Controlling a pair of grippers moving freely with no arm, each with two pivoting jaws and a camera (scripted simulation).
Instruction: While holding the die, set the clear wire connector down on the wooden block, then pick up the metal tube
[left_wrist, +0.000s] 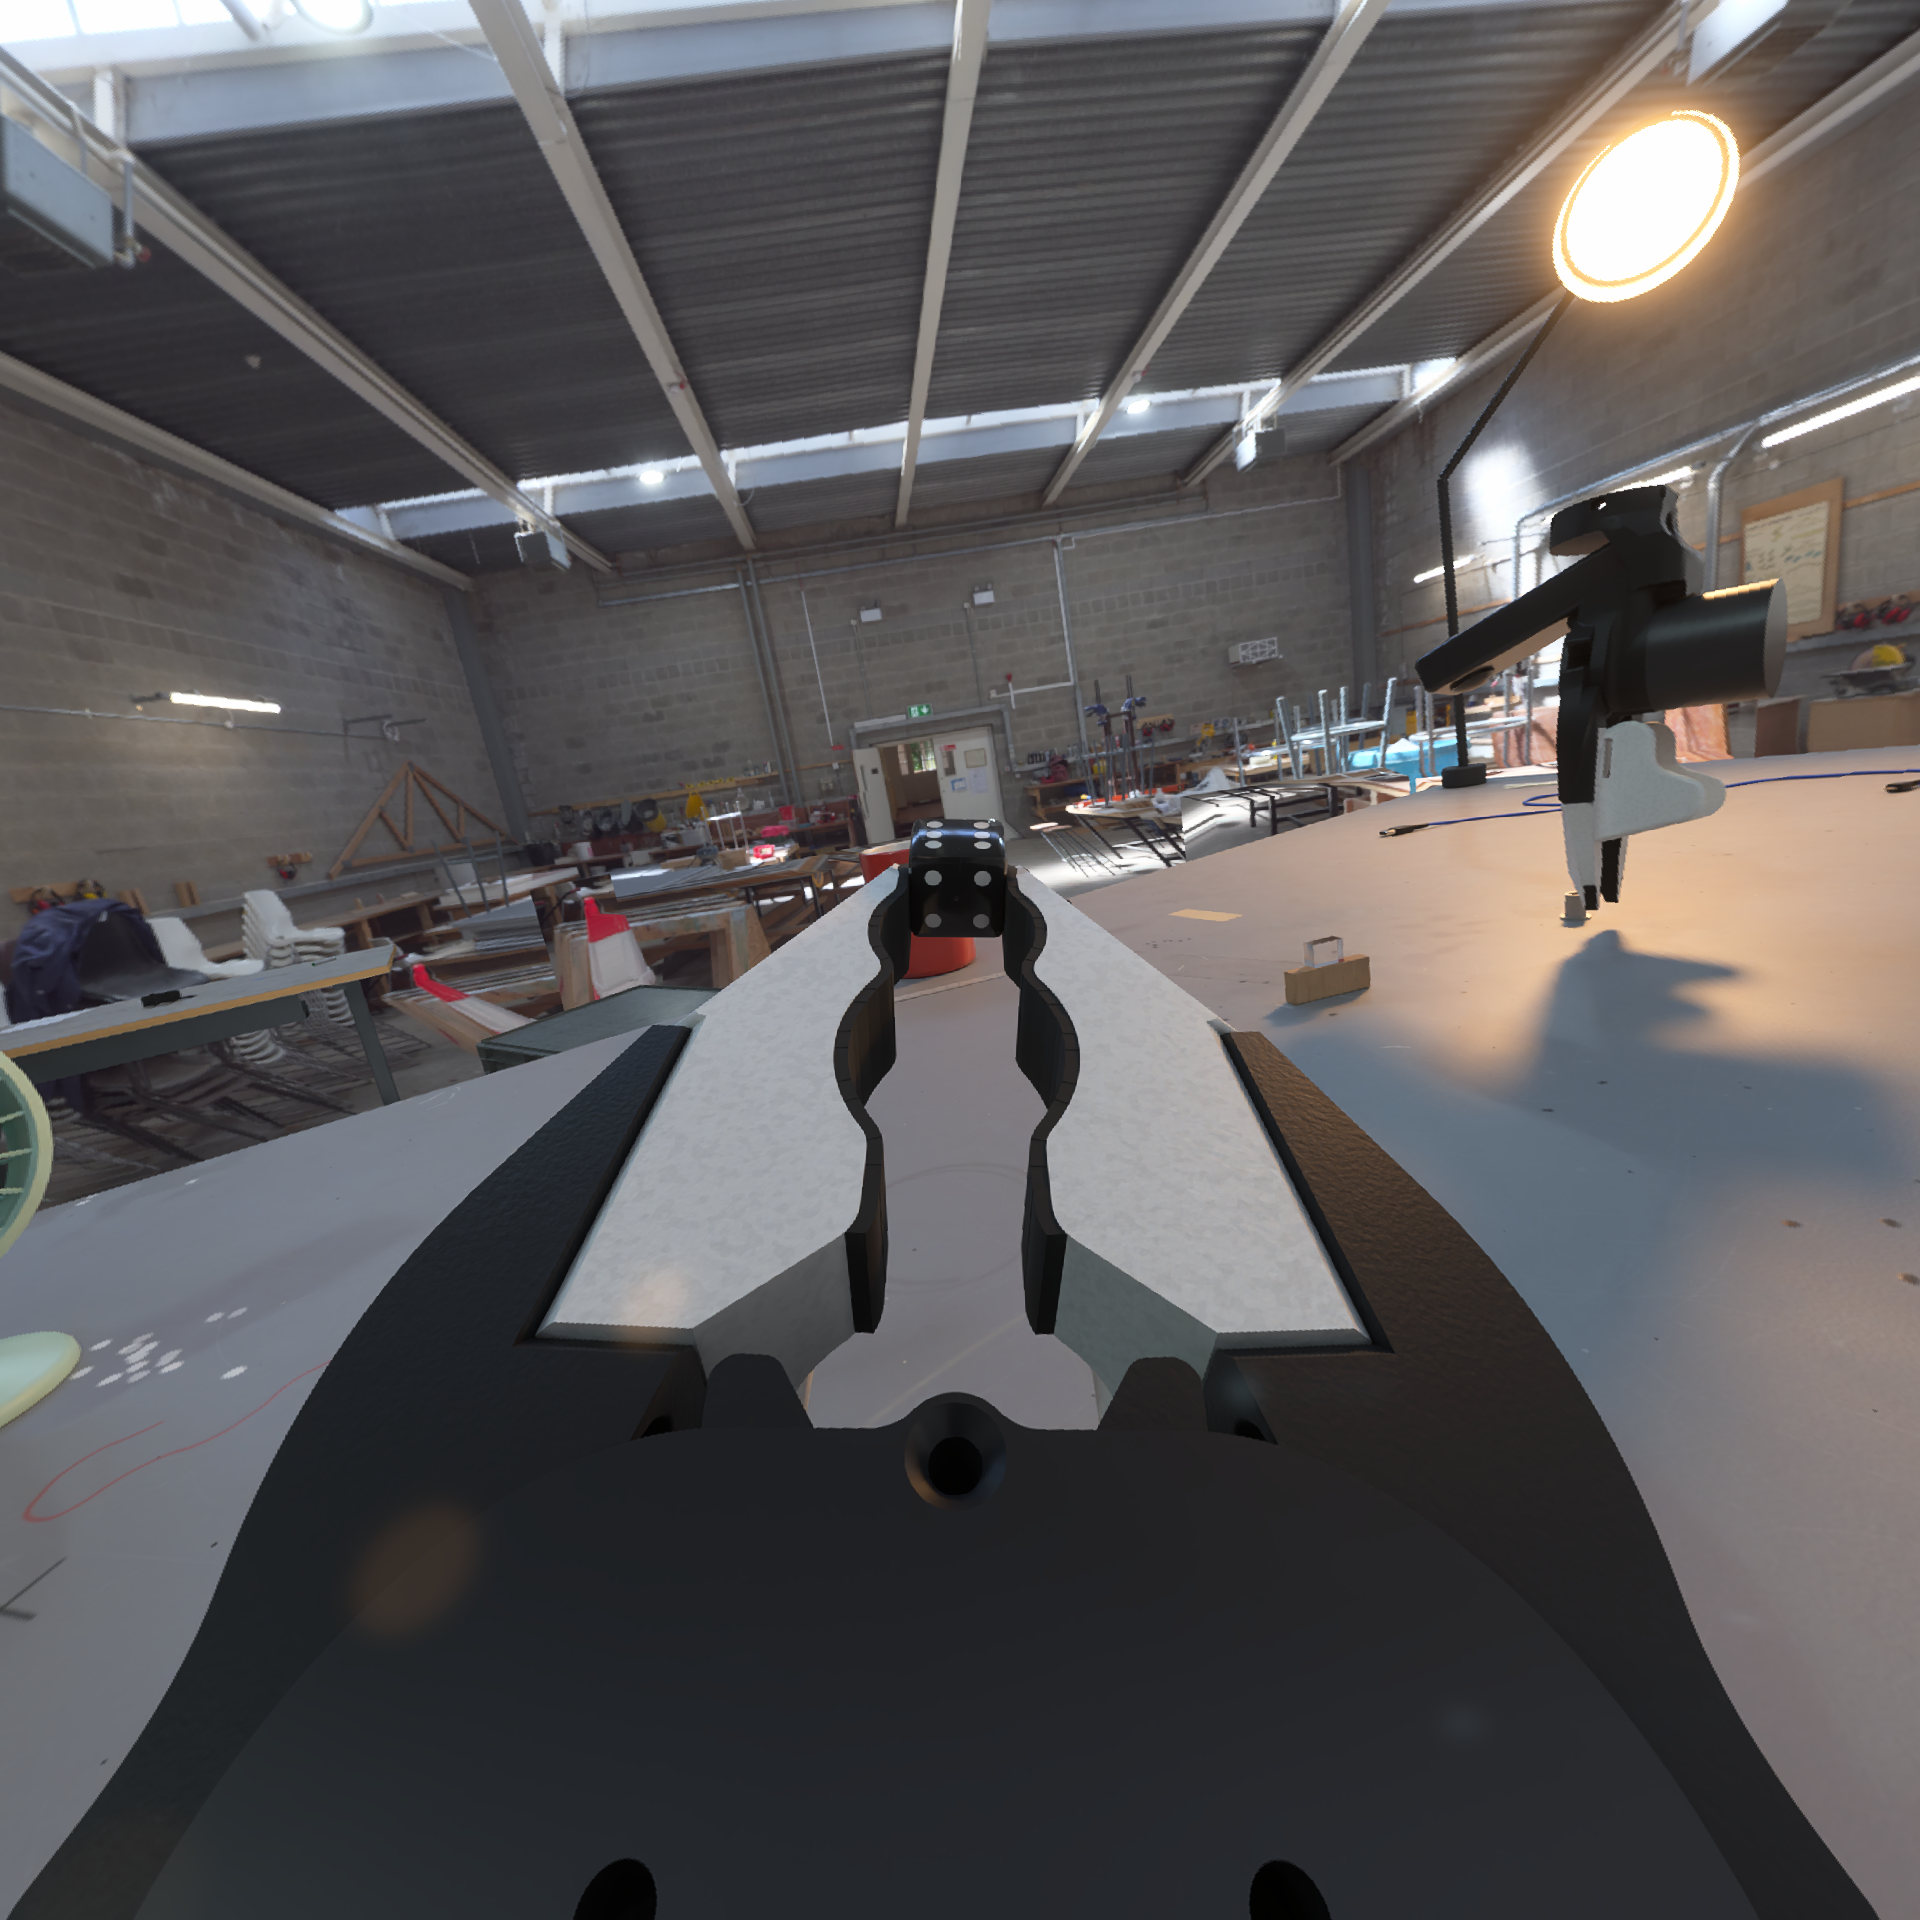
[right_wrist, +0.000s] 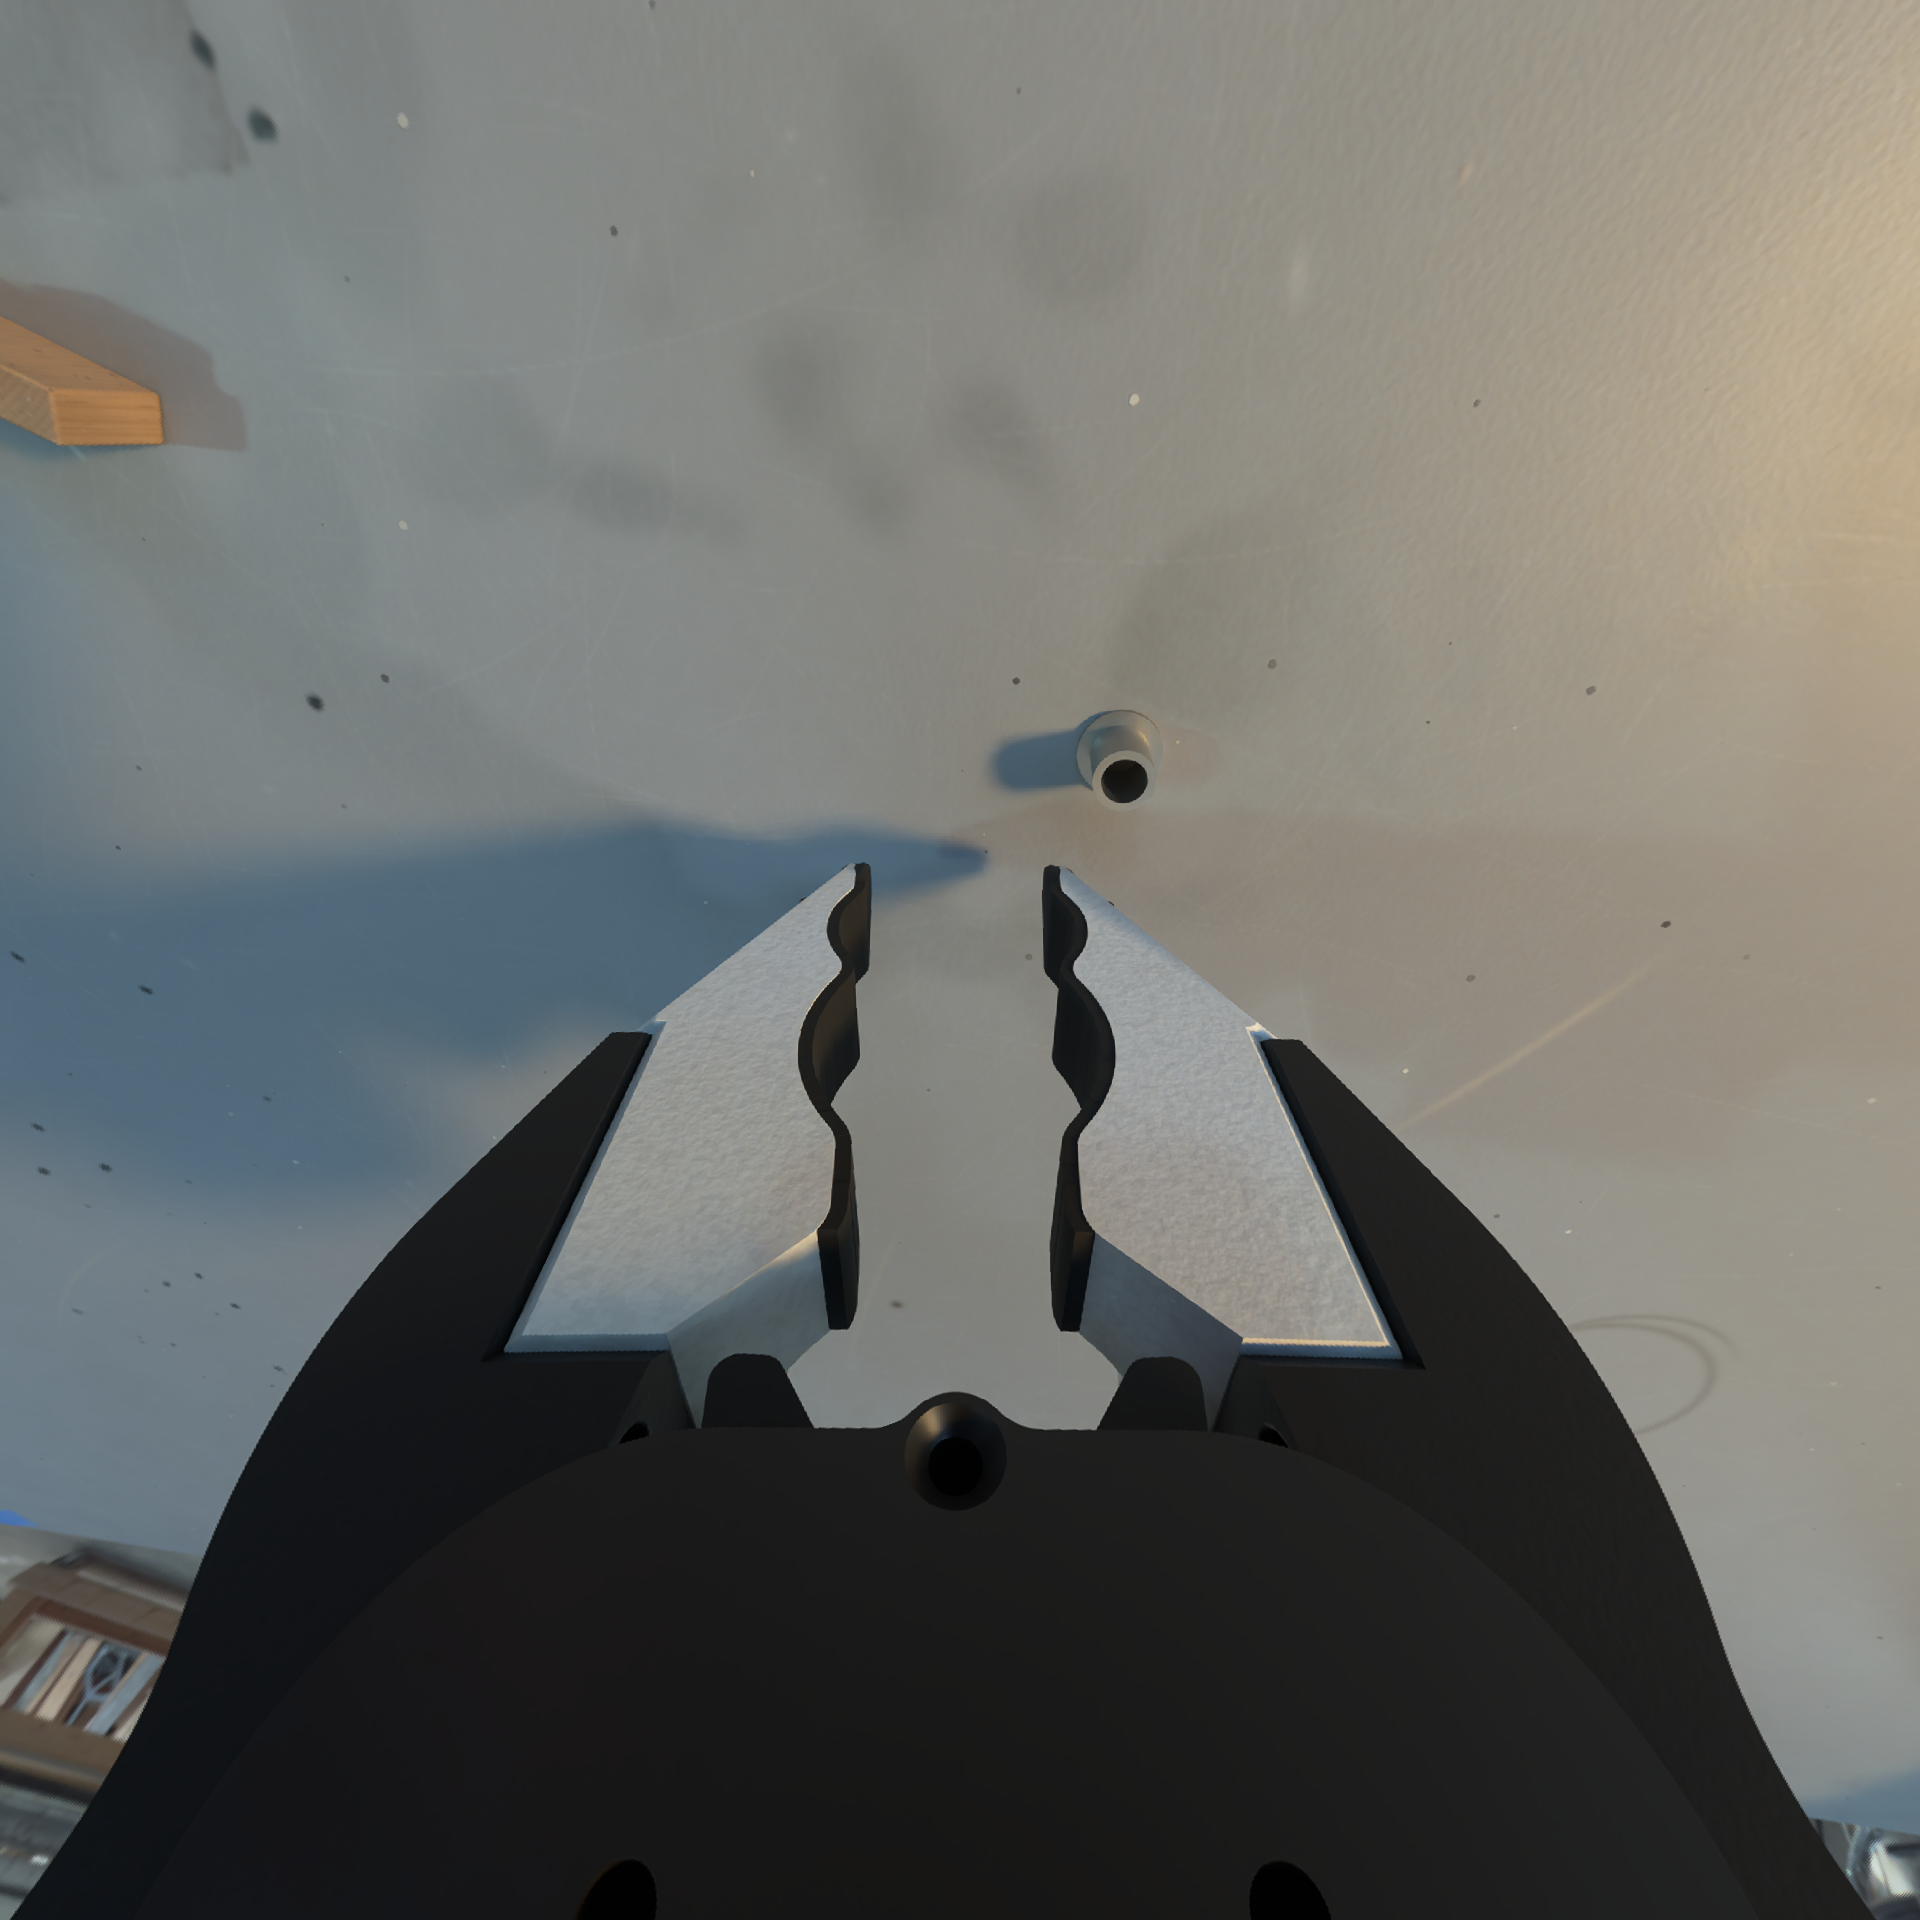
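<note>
My left gripper is shut on a black die with white pips, held at its fingertips above the grey table. The clear wire connector sits on top of the small wooden block on the table to the right. My right gripper is open and empty, pointing down at the table; it also shows in the left wrist view. The short metal tube stands upright just beyond its fingertips, slightly to the right. It shows under the right gripper in the left wrist view. One end of the wooden block shows at the left edge.
A desk lamp with a black base shines at the table's back right. A blue cable lies near it. A red cylinder stands behind the die. A pale green fan is at the left edge.
</note>
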